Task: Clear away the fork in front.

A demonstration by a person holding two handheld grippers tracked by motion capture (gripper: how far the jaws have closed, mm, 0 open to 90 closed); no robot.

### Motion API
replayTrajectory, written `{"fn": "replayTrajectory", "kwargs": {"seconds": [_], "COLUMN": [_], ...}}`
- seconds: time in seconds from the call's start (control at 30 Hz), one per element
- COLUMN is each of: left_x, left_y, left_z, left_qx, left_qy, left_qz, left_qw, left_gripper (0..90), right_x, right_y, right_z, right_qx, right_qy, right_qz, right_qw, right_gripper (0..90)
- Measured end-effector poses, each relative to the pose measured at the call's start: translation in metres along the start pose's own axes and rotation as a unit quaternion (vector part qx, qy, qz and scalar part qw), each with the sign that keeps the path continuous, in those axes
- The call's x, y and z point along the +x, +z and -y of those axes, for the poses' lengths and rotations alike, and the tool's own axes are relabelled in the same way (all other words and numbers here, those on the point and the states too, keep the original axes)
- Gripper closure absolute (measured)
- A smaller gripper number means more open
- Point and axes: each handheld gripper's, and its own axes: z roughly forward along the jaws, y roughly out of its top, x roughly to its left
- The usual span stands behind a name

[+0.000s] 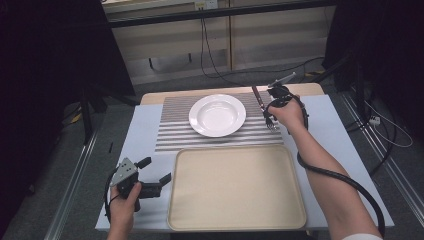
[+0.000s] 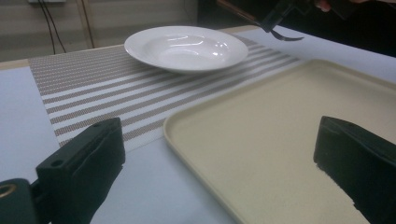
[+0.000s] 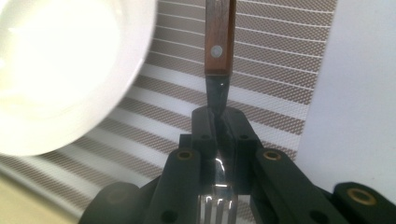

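Observation:
A fork with a brown wooden handle (image 1: 258, 96) hangs lifted above the right part of a striped placemat (image 1: 172, 130), handle pointing away and tines toward me. My right gripper (image 1: 267, 112) is shut on its metal neck. In the right gripper view the pads (image 3: 205, 126) pinch the neck, the fork handle (image 3: 218, 37) runs up and the tines (image 3: 217, 205) show below. A white deep plate (image 1: 217, 115) sits on the placemat just left of the fork. My left gripper (image 1: 155, 169) rests open and holds nothing at the table's front left, beside a beige tray (image 1: 235, 187).
The beige tray (image 2: 280, 121) has nothing on it and takes up the front middle of the table. The white plate (image 2: 187, 46) stands behind it on the placemat. A black cable trails from the right gripper along the forearm. Cables and dark stands surround the table.

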Motion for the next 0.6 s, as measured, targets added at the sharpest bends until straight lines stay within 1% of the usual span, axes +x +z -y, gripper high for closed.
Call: {"fn": "replayTrajectory", "kwargs": {"seconds": [0.03, 0.07, 0.1, 0.13, 0.2, 0.27, 0.3, 0.33, 0.37, 0.43, 0.5, 0.53, 0.6], "left_x": [-0.001, -0.001, -0.002, -0.002, -0.005, -0.007, -0.008, -0.009, -0.011, -0.015, -0.019, -0.022, -0.027], "left_y": [0.000, 0.000, 0.000, 0.000, 0.001, 0.002, 0.004, 0.005, 0.008, 0.013, 0.019, 0.022, 0.030], "left_z": [-0.001, -0.003, -0.004, -0.006, -0.010, -0.015, -0.017, -0.019, -0.021, -0.026, -0.031, -0.034, -0.039], "left_qx": [-0.004, -0.005, -0.009, -0.009, -0.016, -0.018, -0.022, -0.020, -0.019, -0.013, -0.007, -0.004, -0.005], "left_qy": [-0.004, -0.004, -0.007, -0.006, -0.016, -0.022, -0.028, -0.031, -0.037, -0.040, -0.048, -0.051, -0.064], "left_qz": [0.000, 0.001, 0.001, 0.003, 0.004, 0.004, 0.003, 0.004, 0.002, -0.001, 0.000, 0.000, 0.005], "left_qw": [1.0000, 1.0000, 0.9999, 0.9999, 0.9997, 0.9996, 0.9994, 0.9993, 0.9991, 0.9991, 0.9988, 0.9987, 0.9979], "left_gripper": [2.2, 2.2, 2.2, 2.2, 2.2, 2.1, 2.0, 2.0, 2.0, 2.5, 2.5, 2.5, 2.7], "right_x": [0.001, 0.002, 0.004, 0.006, 0.010, 0.013, 0.015, 0.016, 0.018, 0.021, 0.025, 0.027, 0.029], "right_y": [-0.004, -0.008, -0.011, -0.015, -0.022, -0.028, -0.031, -0.033, -0.035, -0.039, -0.042, -0.043, -0.045], "right_z": [0.002, 0.005, 0.007, 0.010, 0.015, 0.022, 0.026, 0.029, 0.033, 0.041, 0.050, 0.054, 0.061], "right_qx": [-0.008, -0.017, -0.021, -0.028, -0.039, -0.054, -0.056, -0.064, -0.067, -0.071, -0.072, -0.074, -0.073], "right_qy": [0.001, -0.001, -0.008, -0.013, -0.021, -0.031, -0.034, -0.038, -0.043, -0.054, -0.064, -0.064, -0.071], "right_qz": [-0.011, -0.018, -0.022, -0.028, -0.043, -0.053, -0.061, -0.069, -0.074, -0.084, -0.094, -0.099, -0.109], "right_qw": [0.9999, 0.9997, 0.9995, 0.9991, 0.9981, 0.9967, 0.9960, 0.9948, 0.9941, 0.9925, 0.9909, 0.9903, 0.9888], "right_gripper": [84.1, 84.1, 84.1, 84.1, 84.1, 84.2, 84.1, 84.2, 84.2, 84.2, 84.2, 84.2, 84.2]}}
